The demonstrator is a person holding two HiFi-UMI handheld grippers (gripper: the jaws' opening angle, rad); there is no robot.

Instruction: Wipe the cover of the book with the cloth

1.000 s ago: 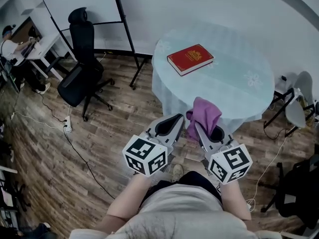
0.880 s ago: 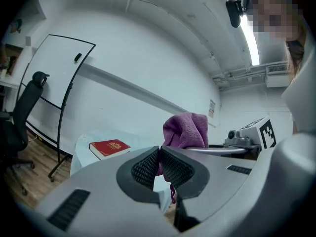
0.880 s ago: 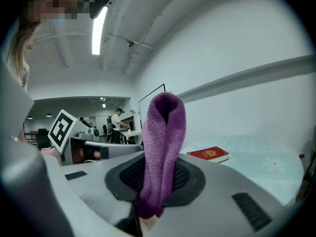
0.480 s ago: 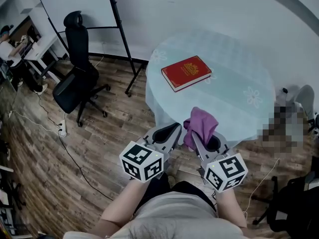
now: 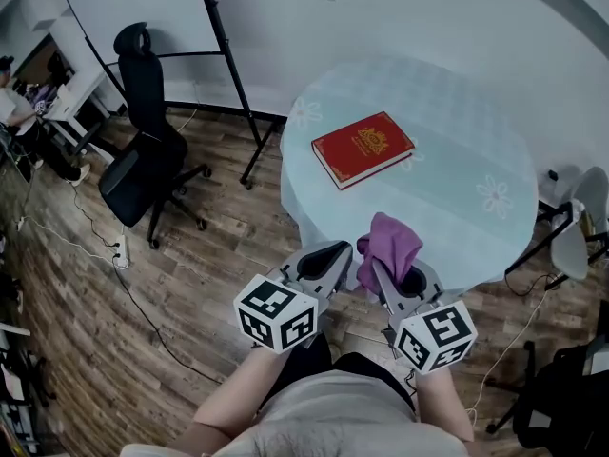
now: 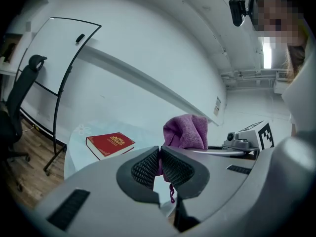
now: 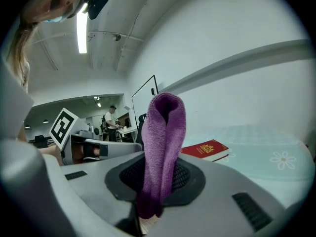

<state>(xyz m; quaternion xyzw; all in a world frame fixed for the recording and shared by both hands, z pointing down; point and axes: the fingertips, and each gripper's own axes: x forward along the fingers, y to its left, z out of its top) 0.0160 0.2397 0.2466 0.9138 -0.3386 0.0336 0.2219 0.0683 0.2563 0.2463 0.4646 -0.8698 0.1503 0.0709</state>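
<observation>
Right gripper (image 7: 160,174) jaws clamped on the purple cloth (image 5: 388,244), which stands upright by the near edge of the round table (image 5: 466,198); left gripper (image 6: 159,154) jaws pressed together, empty (cloth shows behind them); red book (image 5: 363,148) lies flat on the table, well apart from both.

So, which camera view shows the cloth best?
The right gripper view: the cloth fills the centre, folded upright and pinched in the jaws of the right gripper. The head view shows it as a small purple bunch at that gripper's tip. The left gripper view shows its top beyond the shut jaws of the left gripper.
</observation>
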